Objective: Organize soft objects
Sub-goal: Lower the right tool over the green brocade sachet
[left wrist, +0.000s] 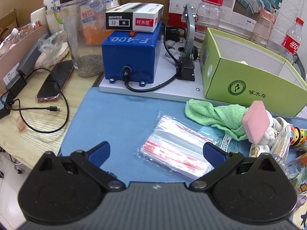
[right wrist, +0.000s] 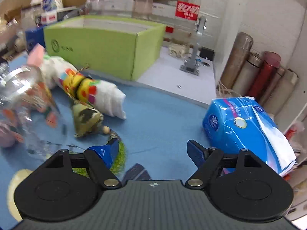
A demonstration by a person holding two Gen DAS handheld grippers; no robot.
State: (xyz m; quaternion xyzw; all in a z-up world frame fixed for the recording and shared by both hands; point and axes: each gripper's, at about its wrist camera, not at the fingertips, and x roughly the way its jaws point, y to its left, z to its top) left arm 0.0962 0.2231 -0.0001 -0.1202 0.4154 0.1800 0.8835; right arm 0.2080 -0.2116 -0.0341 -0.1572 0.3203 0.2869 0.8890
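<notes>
While both stand wide apart and empty, left gripper [left wrist: 156,150] hovers over bags [left wrist: 175,149], right gripper [right wrist: 152,150] over mat [right wrist: 163,115].

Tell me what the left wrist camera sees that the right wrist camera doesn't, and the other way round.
Only the left wrist view shows the green towel, the pack of zip bags, the blue F-400 machine, the phone and the open left gripper.

Only the right wrist view shows the blue tissue pack, the camouflage pouch, the rolled mats by the wall and the open right gripper, holding nothing.

Both show the green box, the pink sponge, the Coca-Cola bottle and the blue mat.
</notes>
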